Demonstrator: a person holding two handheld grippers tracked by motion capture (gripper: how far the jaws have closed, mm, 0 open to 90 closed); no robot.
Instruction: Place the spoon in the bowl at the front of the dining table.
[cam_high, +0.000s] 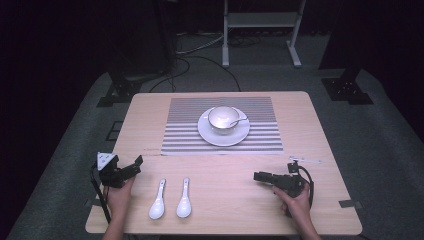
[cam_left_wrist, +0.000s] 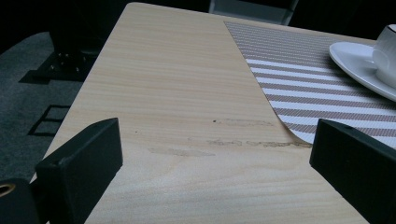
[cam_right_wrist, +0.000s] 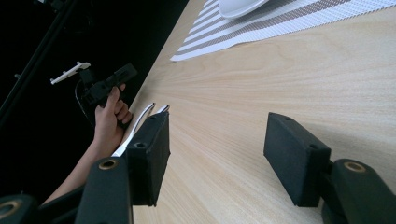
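Dark room, grey carpeted floor (cam_high: 65, 150); white metal stand frame (cam_high: 260, 30) at 12 o'clock beyond the counter, black stand bases at 10 and 2 o'clock, cables trailing across the floor between them.

Counter (cam_high: 300, 125): pale wood-grain top, rounded corners, faint scuff marks near the mat's near left corner in the left gripper view.

Placemat (cam_high: 185, 125): woven, brown and white stripes, rectangular, lying at the far centre of the counter; one corner curls up slightly.

Saucer (cam_high: 210, 135): glossy white, round, centred on the placemat. Cup (cam_high: 223, 119): white, round, standing on the saucer; a thin handle juts from it toward 3 o'clock, too small to identify. Both are cut off by the frame edge in the two gripper views.

Two spoons, white ceramic, soup-type, side by side at 7 o'clock on the near counter, bowls toward the person: left spoon (cam_high: 158, 201), right spoon (cam_high: 184, 199). In the right gripper view the handles are partly hidden behind a jaw.

Left claw (cam_high: 131, 167): black, grey three-cornered plate on top, held in a hand at 8 o'clock, just left of the spoons; jaws spread wide, nothing between them.

Right claw (cam_high: 259, 176): black, held in a hand at 4 o'clock, pointing toward 9 o'clock at the spoons, well apart from them; jaws wide, empty, bare counter between.
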